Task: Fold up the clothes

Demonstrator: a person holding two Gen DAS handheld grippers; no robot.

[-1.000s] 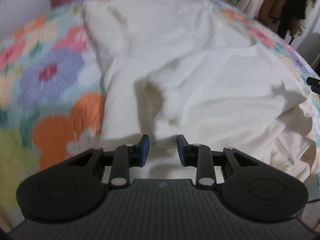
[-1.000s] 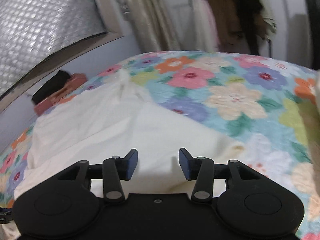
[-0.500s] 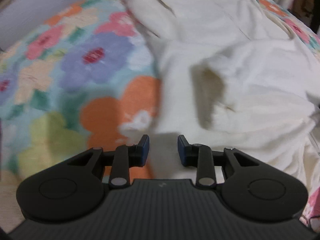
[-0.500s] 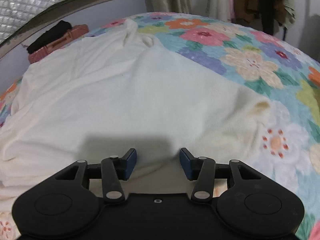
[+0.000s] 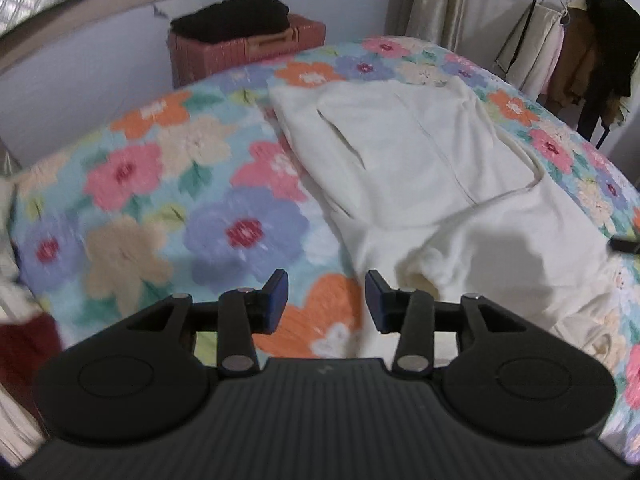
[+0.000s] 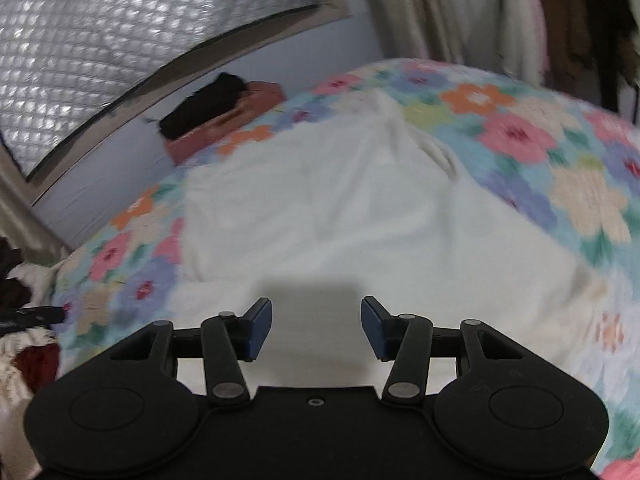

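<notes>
Both grippers, left gripper (image 5: 326, 300) opening and right gripper (image 6: 316, 330) parted, are held empty above soft cream garment (image 5: 420, 168), spread rumpled on flowery quilted bed (image 5: 160, 184).

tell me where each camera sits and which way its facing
Left wrist: on the left gripper, angled down across the floral bedspread with the cream garment to its right; its own opening fingers show, nothing between them.
Right wrist: on the right gripper, angled down over the garment; its own empty fingers show.
Shared: garment, bedspread, and the pink case with dark clothing on top.
</notes>
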